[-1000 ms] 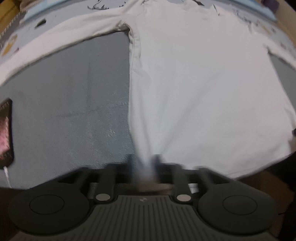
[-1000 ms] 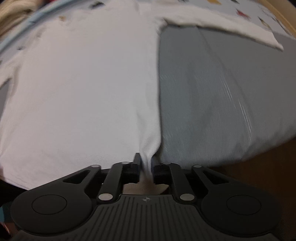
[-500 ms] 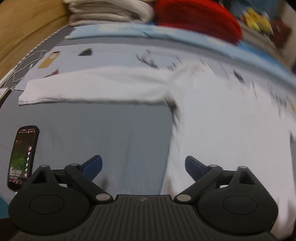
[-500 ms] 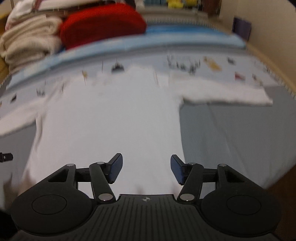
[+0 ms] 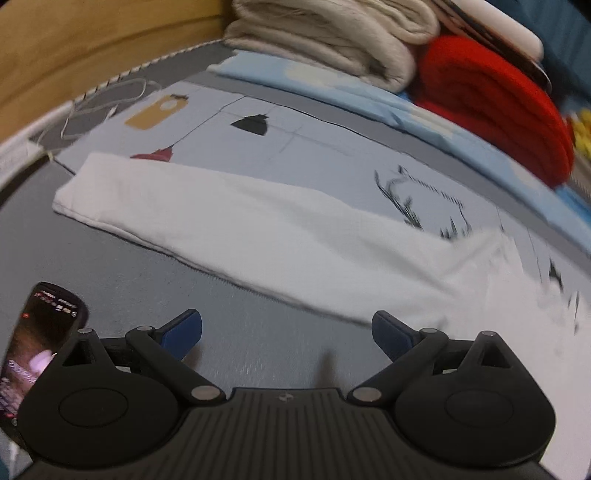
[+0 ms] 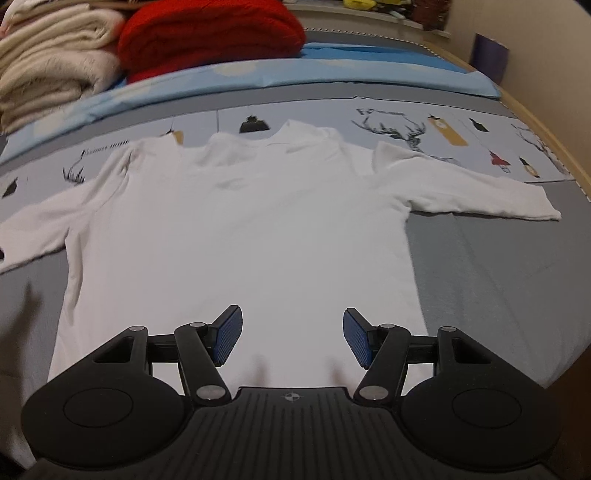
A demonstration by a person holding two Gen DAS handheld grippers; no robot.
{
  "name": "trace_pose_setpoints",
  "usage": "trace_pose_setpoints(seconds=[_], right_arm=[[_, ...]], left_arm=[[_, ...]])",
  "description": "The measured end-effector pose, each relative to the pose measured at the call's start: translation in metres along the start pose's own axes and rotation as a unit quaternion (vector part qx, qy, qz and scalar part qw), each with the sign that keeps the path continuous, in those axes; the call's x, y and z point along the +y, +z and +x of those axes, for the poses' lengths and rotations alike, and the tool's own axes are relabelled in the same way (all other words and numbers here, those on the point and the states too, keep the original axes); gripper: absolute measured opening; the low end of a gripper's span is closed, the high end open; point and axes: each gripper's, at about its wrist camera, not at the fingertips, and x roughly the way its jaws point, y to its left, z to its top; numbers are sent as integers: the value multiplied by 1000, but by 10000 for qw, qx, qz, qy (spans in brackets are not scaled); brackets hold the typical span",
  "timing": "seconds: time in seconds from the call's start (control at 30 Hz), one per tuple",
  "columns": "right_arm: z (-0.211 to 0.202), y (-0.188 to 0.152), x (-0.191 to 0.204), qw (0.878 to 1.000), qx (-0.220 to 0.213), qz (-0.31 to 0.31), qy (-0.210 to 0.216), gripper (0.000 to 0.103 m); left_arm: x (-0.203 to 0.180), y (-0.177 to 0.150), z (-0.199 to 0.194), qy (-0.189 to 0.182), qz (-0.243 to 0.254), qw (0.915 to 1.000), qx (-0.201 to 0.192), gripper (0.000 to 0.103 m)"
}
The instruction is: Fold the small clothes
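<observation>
Left gripper point(image 5: 287, 334): jaws spread wide, blue pads far apart, nothing between them, only bare grey bed sheet point(image 5: 155, 273) below. Jaws opened within the last second, having let go of the shirt hem pinched a second ago. Right gripper point(image 6: 293, 338): jaws parted to a middling gap, also opened within the last second after releasing the hem, no cloth pinched, ribbed blue pads point(image 6: 228, 334) hanging over the lower part of the white shirt point(image 6: 236, 236).

Shirt spread flat on the bed, front down or up cannot be told, high collar toward the far side, hem toward the camera, both long sleeves stretched straight out sideways. Left sleeve point(image 5: 207, 218) lying across the left wrist view just beyond the pads, cuff at the far left, running rightward into the body. Right sleeve point(image 6: 476, 194) reaching toward the right bed edge, clear of the right gripper.

Under the shirt's upper part, a pale printed sheet point(image 6: 406, 122) with deer and lamp drawings; beyond it a light blue pillow point(image 6: 332, 70). Further back, a folded red blanket point(image 6: 210, 33) beside a stack of cream blankets point(image 6: 48, 62). Near the left gripper, at the lower left of its view, a dark phone point(image 5: 40, 347) with lit screen lying on the grey sheet. White cable point(image 5: 99, 107) coiled near the wooden bed edge point(image 5: 92, 40).
</observation>
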Motion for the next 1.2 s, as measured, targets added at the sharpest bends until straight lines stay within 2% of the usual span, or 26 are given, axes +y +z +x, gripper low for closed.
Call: trace_pose_setpoints(seconds=[0.23, 0.57, 0.7, 0.83, 1.1, 1.2], right_arm=[[16, 1, 10, 9998, 125, -36, -125, 62], [31, 4, 27, 9995, 200, -109, -221, 63], [35, 6, 33, 9995, 182, -132, -218, 63], [37, 7, 37, 9995, 183, -159, -222, 63], [41, 6, 42, 9993, 220, -187, -253, 62], [42, 5, 43, 9992, 238, -201, -255, 63]], left_arm=[[37, 26, 21, -192, -928, 9955, 3, 100], [66, 56, 56, 209, -1249, 9916, 261, 100], [75, 63, 71, 162, -1445, 9884, 447, 100], [88, 67, 78, -6, -1916, 9799, 554, 100], [105, 73, 91, 158, -2266, 9716, 670, 100], [107, 77, 91, 182, -2281, 9714, 629, 100]])
